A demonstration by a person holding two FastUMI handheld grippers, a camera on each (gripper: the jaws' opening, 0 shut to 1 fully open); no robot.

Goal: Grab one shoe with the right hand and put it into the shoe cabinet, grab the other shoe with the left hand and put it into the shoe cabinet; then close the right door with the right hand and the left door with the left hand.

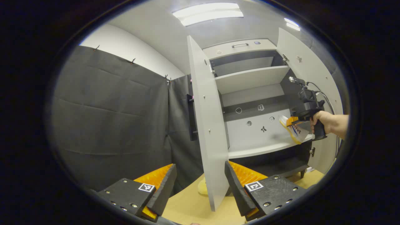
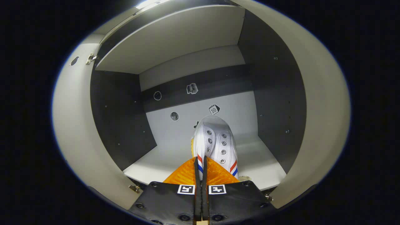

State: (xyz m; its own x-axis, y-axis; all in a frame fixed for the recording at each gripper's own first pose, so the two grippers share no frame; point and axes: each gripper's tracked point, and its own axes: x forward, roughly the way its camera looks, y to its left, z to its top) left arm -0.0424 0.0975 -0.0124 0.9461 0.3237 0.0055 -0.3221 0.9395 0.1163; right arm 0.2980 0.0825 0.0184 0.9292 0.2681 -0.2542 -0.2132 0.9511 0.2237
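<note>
Shoe cabinet [image 1: 250, 103] stands with both doors swung open. In the left gripper view, the left gripper [image 1: 200, 184] has its fingers spread wide, with nothing between them. The left door [image 1: 208, 125] stands edge-on just past the fingers, a bit nearer the right one. A bit of a pale thing lies on the tan floor [image 1: 193, 206] by the foot of that door; I cannot tell what it is. Farther right, a hand [image 1: 325, 122] holds the right gripper [image 1: 292, 122], which carries the white shoe [image 1: 295, 131] just over the edge of the lower shelf [image 1: 259, 150]. The right door [image 1: 304, 62] stands behind it.

In the right gripper view, the right gripper [image 2: 200, 168] has its fingers squeezed close together on the edge of the white shoe [image 2: 215, 140]. The shoe points away from the fingers, into the cabinet, over the lower shelf [image 2: 156, 165].
</note>
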